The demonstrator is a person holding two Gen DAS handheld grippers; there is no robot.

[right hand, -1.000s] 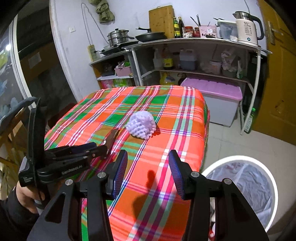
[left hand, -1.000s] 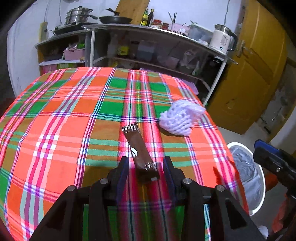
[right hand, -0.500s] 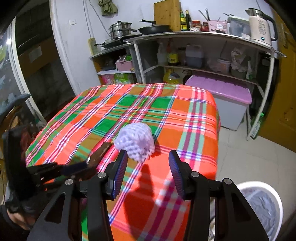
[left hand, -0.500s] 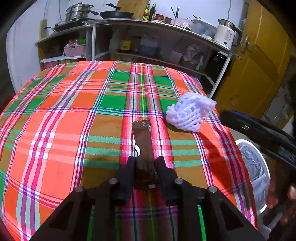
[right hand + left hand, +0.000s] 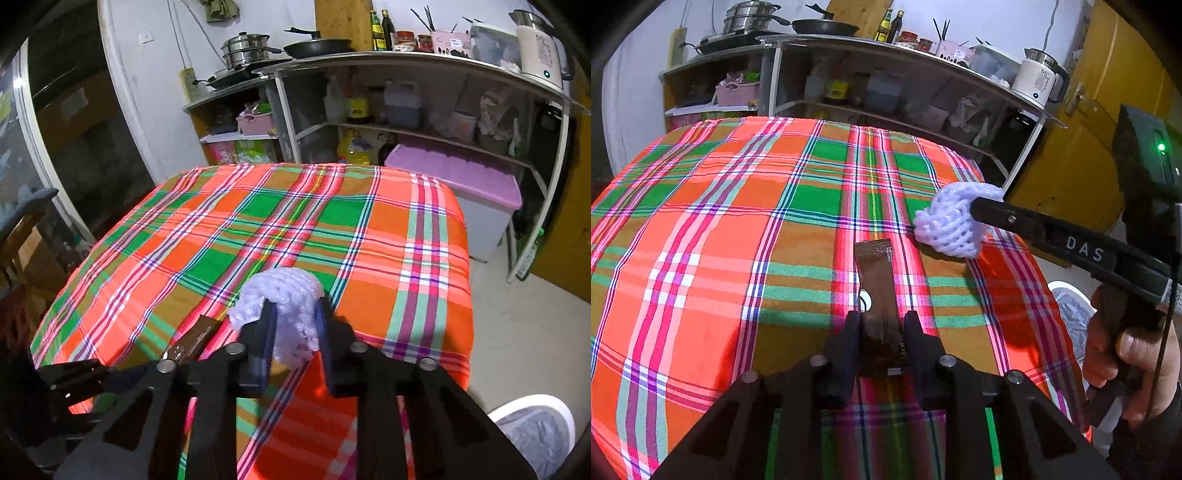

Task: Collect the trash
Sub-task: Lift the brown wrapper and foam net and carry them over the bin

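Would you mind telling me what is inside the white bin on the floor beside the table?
The white bin holds a crumpled grey liner bag. Its bottom is out of frame, so any trash already inside cannot be seen.

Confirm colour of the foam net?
Pale lilac-white foam net; clearest in the right wrist view.

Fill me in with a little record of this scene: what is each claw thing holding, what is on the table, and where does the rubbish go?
left gripper: shut on the brown wrapper, which lies on the cloth
right gripper: jaws just closed, pads pressing the white foam net
table: covered by a plaid tablecloth
bin: white bin with a liner, on the floor beside the table
trash in bin yet: neither piece
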